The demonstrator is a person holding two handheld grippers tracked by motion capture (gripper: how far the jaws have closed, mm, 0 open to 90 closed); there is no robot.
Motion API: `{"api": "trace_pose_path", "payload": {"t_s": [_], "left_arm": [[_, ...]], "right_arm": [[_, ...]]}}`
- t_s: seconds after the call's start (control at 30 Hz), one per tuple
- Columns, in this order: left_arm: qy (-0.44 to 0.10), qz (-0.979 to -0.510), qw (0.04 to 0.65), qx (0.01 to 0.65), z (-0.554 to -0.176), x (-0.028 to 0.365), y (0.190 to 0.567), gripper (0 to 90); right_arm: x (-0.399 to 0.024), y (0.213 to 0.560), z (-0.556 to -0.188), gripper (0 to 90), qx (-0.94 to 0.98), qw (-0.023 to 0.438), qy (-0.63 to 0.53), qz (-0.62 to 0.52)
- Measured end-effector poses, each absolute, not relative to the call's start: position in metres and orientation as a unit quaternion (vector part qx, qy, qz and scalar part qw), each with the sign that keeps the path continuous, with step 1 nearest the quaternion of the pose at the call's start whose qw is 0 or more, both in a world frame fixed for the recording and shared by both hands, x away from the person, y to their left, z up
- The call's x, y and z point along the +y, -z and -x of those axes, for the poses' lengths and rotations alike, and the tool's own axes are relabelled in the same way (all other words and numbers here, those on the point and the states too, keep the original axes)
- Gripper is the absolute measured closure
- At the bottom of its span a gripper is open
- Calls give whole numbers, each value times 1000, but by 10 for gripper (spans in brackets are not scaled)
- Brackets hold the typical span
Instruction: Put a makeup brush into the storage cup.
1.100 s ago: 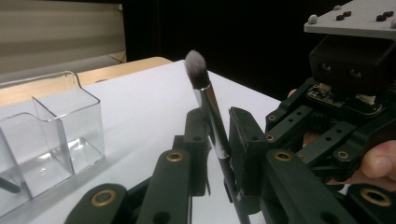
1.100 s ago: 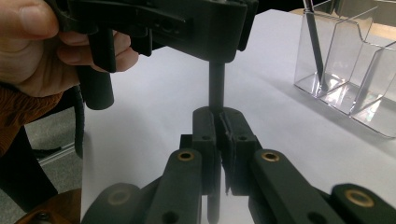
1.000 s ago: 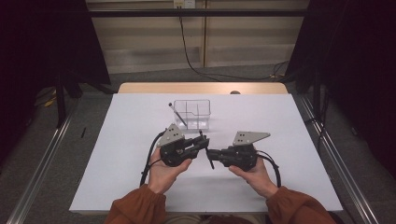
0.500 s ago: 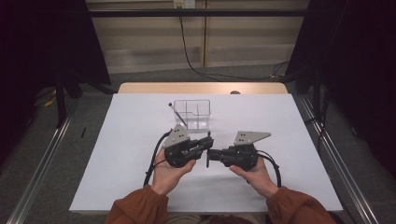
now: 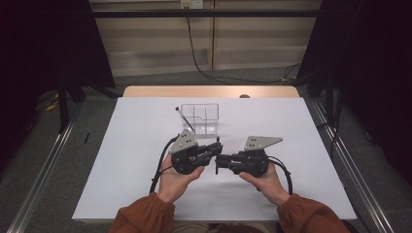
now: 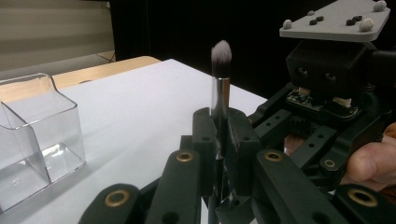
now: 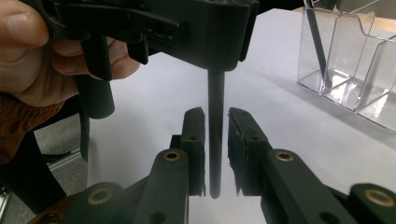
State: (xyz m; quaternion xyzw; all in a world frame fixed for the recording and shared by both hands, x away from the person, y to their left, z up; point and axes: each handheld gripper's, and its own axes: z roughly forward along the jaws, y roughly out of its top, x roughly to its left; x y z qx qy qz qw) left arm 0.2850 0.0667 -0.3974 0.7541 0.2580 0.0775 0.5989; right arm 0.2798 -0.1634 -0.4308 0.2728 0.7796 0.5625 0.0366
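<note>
A makeup brush point(image 6: 220, 88) with a silver ferrule and a pale tuft stands upright, and my left gripper point(image 6: 220, 133) is shut on its dark handle. In the high view the left gripper point(image 5: 216, 147) and the right gripper point(image 5: 218, 163) meet tip to tip at the table's middle. The lower handle point(image 7: 215, 154) hangs between the pads of my right gripper point(image 7: 215, 128). Those jaws have just been opening, and a narrow gap shows on each side of the handle. A hand holds each gripper.
A clear plastic organizer point(image 5: 200, 119) with several compartments stands just beyond the grippers, with a thin dark stick point(image 5: 184, 120) leaning in its left compartment. The white table cover point(image 5: 121, 160) spreads around both hands. Dark curtains and floor rails flank the table.
</note>
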Motion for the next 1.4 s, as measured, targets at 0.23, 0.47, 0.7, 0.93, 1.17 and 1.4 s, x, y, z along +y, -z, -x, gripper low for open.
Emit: {"api": "trace_pose_path", "payload": {"t_s": [0.23, 0.47, 0.7, 0.93, 1.17, 1.4], "left_arm": [[-77, -752, 601, 259, -286, 66, 396, 839], [-83, -746, 606, 265, -288, 72, 394, 839], [-85, -746, 605, 265, -289, 75, 393, 839], [-91, -742, 605, 274, -291, 81, 393, 838], [-96, -740, 606, 278, -292, 84, 392, 838], [-98, -738, 605, 282, -294, 91, 391, 838]], "right_arm": [[-165, 430, -281, 664, 776, 43, -563, -282], [-167, 428, -280, 533, 770, 43, -571, -282], [-168, 428, -281, 348, 765, 53, -570, -294], [-168, 427, -282, 98, 762, 63, -564, -311], [-172, 426, -283, 2, 759, 87, -562, -318], [-176, 424, -281, 7, 751, 98, -569, -320]]}}
